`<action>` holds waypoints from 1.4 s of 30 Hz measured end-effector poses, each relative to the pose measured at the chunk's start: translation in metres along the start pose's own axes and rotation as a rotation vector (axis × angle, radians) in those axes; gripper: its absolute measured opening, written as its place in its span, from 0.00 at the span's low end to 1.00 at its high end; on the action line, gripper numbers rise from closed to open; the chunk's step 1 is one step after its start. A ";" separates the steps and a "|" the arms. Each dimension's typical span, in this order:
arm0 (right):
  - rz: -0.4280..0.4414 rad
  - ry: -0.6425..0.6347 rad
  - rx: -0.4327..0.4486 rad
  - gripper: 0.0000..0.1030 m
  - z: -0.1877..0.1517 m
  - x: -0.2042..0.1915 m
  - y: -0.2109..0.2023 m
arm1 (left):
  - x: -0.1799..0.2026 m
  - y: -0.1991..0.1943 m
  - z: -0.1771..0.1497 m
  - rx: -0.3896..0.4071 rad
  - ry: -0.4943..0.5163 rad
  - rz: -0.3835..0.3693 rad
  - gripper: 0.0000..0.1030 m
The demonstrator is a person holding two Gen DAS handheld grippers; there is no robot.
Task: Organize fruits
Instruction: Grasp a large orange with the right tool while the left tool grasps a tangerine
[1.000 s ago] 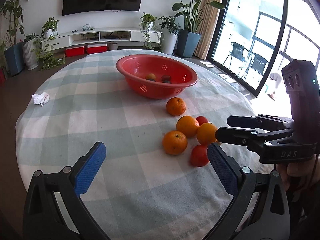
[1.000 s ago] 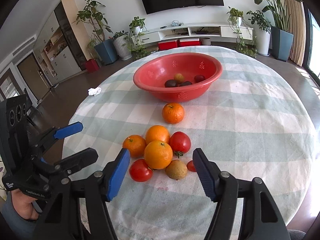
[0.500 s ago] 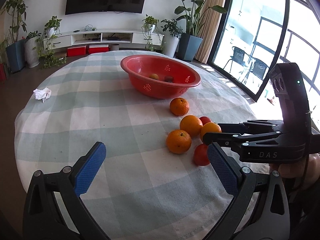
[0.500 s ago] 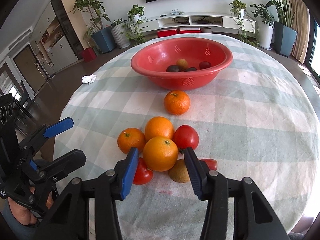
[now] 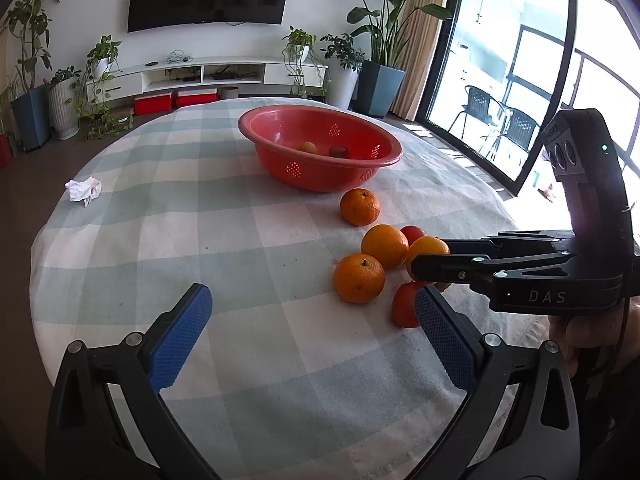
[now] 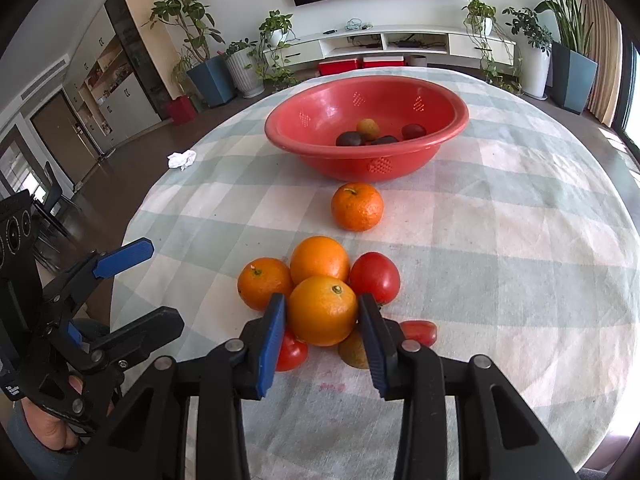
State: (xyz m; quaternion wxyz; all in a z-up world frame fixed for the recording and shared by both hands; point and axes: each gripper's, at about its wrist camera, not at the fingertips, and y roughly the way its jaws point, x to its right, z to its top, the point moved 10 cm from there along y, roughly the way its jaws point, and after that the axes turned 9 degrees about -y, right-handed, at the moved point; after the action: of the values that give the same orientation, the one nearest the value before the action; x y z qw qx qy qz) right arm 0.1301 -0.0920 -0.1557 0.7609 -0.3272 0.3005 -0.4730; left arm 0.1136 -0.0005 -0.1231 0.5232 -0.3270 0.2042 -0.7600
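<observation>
Since the right hand-held gripper (image 6: 322, 322) has just been closing on the front orange (image 6: 322, 310) in the bench (image 6: 520, 240) pile, pads apparently touching, lifting could roll its neighbours; the tomato (image 6: 375, 277) leans close. Left hand-held gripper (image 5: 308, 328) idles released, grasping nothing.

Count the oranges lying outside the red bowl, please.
4: one alone near the red bowl at, two in the cluster, one between the right gripper pads.

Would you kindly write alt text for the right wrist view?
The right gripper closes its blue jaws around an orange in a cluster of oranges and tomatoes on a checked tablecloth; a red bowl sits beyond.
</observation>
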 end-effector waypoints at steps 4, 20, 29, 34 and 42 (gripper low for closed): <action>0.016 0.017 0.059 0.39 0.006 0.002 -0.017 | 0.004 0.003 0.000 -0.019 0.004 -0.009 1.00; -0.014 0.174 0.199 0.39 0.003 0.056 -0.049 | 0.046 0.026 0.013 -0.184 0.130 -0.060 0.94; -0.009 0.189 0.231 0.39 0.004 0.062 -0.056 | 0.086 0.041 -0.031 -0.294 0.239 -0.116 0.58; -0.012 0.204 0.243 0.39 0.004 0.069 -0.060 | 0.093 0.048 -0.038 -0.315 0.274 -0.098 0.58; -0.005 0.205 0.250 0.39 0.004 0.069 -0.062 | 0.085 0.065 -0.042 -0.345 0.244 -0.068 0.38</action>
State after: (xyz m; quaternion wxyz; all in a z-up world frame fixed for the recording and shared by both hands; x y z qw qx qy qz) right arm 0.1261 -0.1751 -0.1156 0.7597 -0.1807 0.3144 -0.5397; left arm 0.1062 -0.1054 -0.1713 0.4049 -0.3240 0.3820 -0.7650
